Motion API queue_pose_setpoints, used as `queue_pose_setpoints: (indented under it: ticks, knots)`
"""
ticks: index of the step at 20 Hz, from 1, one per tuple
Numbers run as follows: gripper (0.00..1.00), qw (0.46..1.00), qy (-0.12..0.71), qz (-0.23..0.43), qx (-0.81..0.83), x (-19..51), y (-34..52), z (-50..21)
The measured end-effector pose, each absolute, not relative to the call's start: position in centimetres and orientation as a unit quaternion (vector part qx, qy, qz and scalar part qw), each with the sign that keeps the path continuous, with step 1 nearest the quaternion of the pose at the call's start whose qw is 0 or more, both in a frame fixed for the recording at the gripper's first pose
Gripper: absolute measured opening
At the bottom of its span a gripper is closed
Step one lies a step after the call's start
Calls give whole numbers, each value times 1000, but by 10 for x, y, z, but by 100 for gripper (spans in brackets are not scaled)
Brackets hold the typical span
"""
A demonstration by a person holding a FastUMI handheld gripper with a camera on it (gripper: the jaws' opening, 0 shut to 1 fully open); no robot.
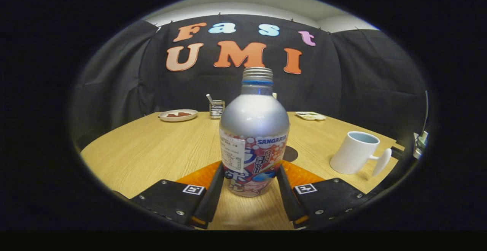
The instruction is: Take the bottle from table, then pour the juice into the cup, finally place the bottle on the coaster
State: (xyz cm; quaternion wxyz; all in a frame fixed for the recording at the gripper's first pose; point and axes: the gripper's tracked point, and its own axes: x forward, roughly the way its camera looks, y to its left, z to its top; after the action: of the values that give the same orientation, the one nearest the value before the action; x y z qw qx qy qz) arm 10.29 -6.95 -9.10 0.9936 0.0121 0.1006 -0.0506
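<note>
Standing upright on the wooden table (152, 148): the bottle (254, 129), long axis vertical, neck and threaded mouth pointing straight up, no cap on it. Silver shoulder above, printed label around the lower body, a white sticker on the label's left side.

Taking the bottle as landmark: the gripper (249, 184) straddling its lower body, one finger (213, 194) against the left flank of the label, the other against the right flank. Set about as wide as the bottle's body, both fingers seemingly touching the label, pinching it low down. Bottle base sitting between the fingers, on or just above the tabletop — hard to tell which.

Just behind the bottle's base, to its right, a dark round coaster (291, 154) lying flat on the table, partly hidden by the bottle. Farther right of the bottle, well apart from it, a white cup (355, 153), leaning slightly, open mouth up, handle sticking out on the side away from the bottle. Beyond the bottle to its left, near the far table edge, a small white plate (178, 115) with something brown on it; closer to the bottle, a small square holder (217, 108) with a stick poking out. Beyond the bottle to its right, another shallow light dish (311, 116) near the far edge.
</note>
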Motion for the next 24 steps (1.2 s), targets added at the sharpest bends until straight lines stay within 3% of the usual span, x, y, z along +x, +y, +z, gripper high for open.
queue_pose_setpoints:
  ticks: [12, 24]
  knots:
    - [69, 959, 88, 1, 269, 92, -73, -43]
    - [69, 847, 91, 11, 524, 130, -93, -29]
